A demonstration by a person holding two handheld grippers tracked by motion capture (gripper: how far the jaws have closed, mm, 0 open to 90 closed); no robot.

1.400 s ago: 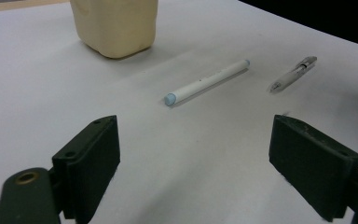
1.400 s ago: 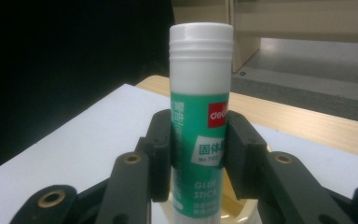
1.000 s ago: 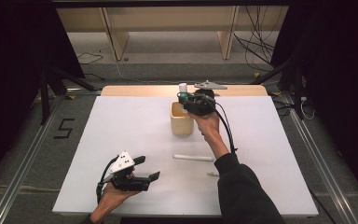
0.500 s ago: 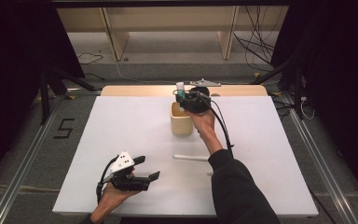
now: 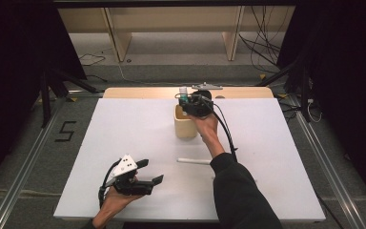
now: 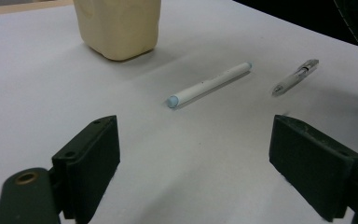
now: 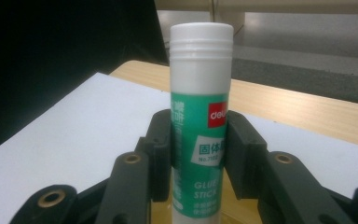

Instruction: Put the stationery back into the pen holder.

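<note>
Since a second ago the right gripper [image 5: 187,101] has drifted a little toward the far edge of the table [image 5: 124,129] and now hangs over the cream cup [image 5: 186,125], while the left gripper [image 5: 145,172] has stayed where it was near the front left corner.

From above, the glue stick [image 5: 183,92] is mostly hidden by the right gripper and the hand behind it; just its white cap and a sliver of green poke out past the cup's far rim. In the right gripper view the stick [image 7: 199,116] stands upright with the fingers [image 7: 161,140] pressed against its two sides, and its foot is cut off by the bottom edge, so how deep it sits in the cup cannot be told. A strip of yellowish cup rim shows between the fingers below it.

The green label carries a red square reading "deli", Chinese characters, "GLUE STICK" in white, and a smaller line beginning "NO." whose digits are too soft to read.

The left gripper's fingers [image 6: 88,163] stand wide apart with nothing between them, just above the bare table. Ahead of them lie a white pen [image 6: 209,85] with pale blue ends and, just beside it, a clear pen [image 6: 296,77] whose markings are too small to make out. The cup's top is cut off in that view.
</note>
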